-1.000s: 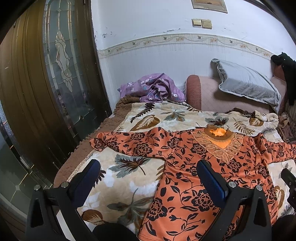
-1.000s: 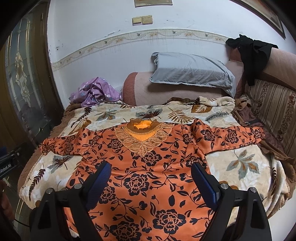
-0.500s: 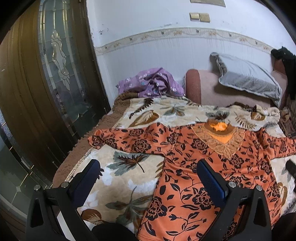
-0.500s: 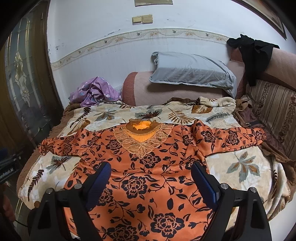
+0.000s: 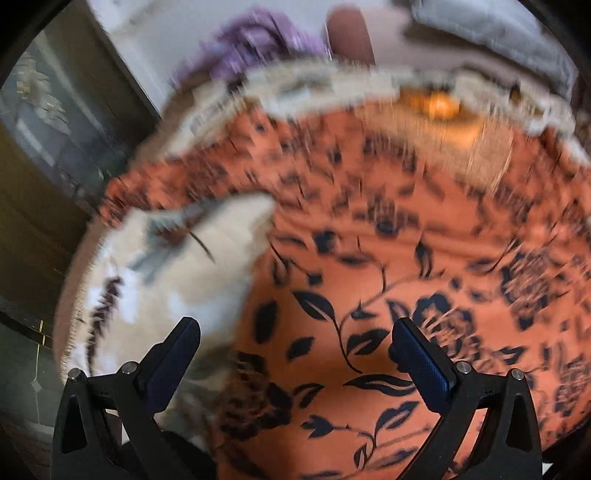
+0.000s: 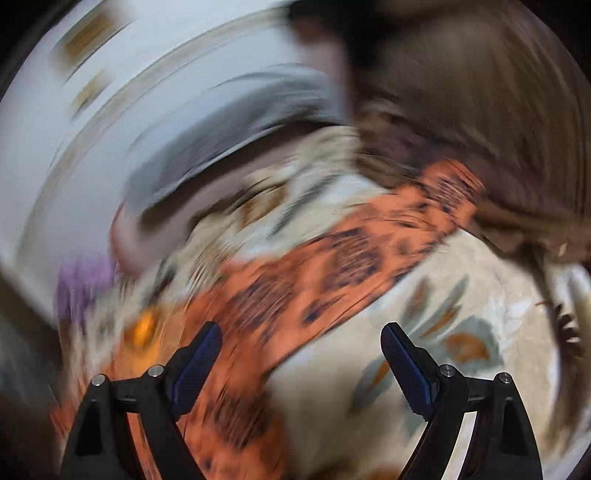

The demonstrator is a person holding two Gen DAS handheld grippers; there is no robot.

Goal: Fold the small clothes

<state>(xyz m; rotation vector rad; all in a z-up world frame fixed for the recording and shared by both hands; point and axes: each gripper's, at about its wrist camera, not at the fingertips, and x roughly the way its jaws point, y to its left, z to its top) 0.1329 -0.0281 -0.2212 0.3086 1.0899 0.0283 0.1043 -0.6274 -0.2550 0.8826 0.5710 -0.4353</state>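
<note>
Blur smears both of your wrist views, so only the coarse layout can be read. Your left tool (image 5: 295,341) has its two fingers spread wide with nothing between them, and it hangs low over the orange floral top (image 5: 388,266). That garment lies flat on the leaf-print blanket (image 5: 177,266) covering the bed, and it fills the left view from 12 o'clock round to 6 o'clock on the right-hand side. Its left sleeve (image 5: 177,177) runs out toward 10 o'clock, and its yellow neckline (image 5: 436,105) sits near 1 o'clock. The left finger is over the bare blanket, the right finger over the orange fabric; whether either one touches the cloth cannot be told. A purple bundle (image 5: 251,48) and a grey pillow (image 5: 491,33) lie beyond the garment at about 12 and 1 o'clock.

Your right tool (image 6: 301,341) is likewise wide open and holds nothing. Its view is tilted: the top's right sleeve (image 6: 351,251) crosses the blanket (image 6: 443,295) diagonally from about 7 o'clock up to 2 o'clock. The left finger sits over the orange cloth and the right finger over the bare blanket. The grey pillow (image 6: 229,129) streaks across at 11 o'clock.
</note>
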